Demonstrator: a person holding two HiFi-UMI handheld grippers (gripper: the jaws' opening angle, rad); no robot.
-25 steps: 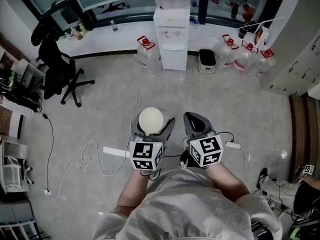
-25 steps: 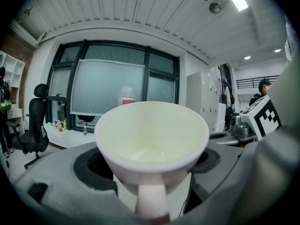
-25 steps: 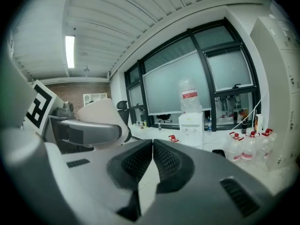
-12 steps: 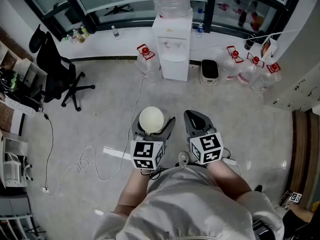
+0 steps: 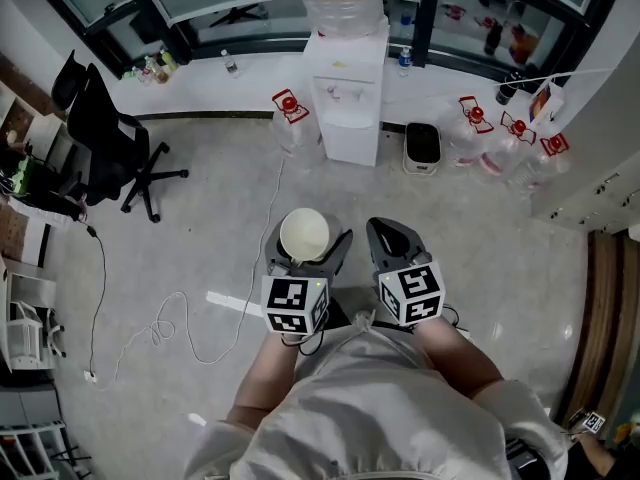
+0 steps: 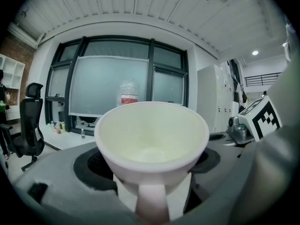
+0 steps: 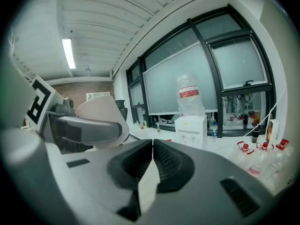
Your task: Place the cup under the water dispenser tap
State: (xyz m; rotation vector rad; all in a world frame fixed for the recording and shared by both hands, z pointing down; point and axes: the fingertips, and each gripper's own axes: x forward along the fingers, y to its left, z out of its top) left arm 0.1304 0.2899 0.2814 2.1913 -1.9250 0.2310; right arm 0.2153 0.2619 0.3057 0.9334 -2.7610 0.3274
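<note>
While left gripper [image 5: 306, 246] clamps smooth white tapered cup [image 6: 152, 139], right gripper [image 7: 153, 144] closed, ribbed jaws touching.

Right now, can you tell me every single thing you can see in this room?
cup: one, cream, empty, held in the left tool.
water dispenser: one, white with a clear bottle on top, by the window ledge ahead.
water jugs: at least four, clear with red caps, on the floor on either side of the dispenser.
office chair: one, black, far left.
cable: one, white, looping over the grey floor at left.
left tool: one, grey, jaws closed on the cup.
right tool: one, grey, jaws together, empty.
person's top: one, grey, bottom of the head view.
</note>
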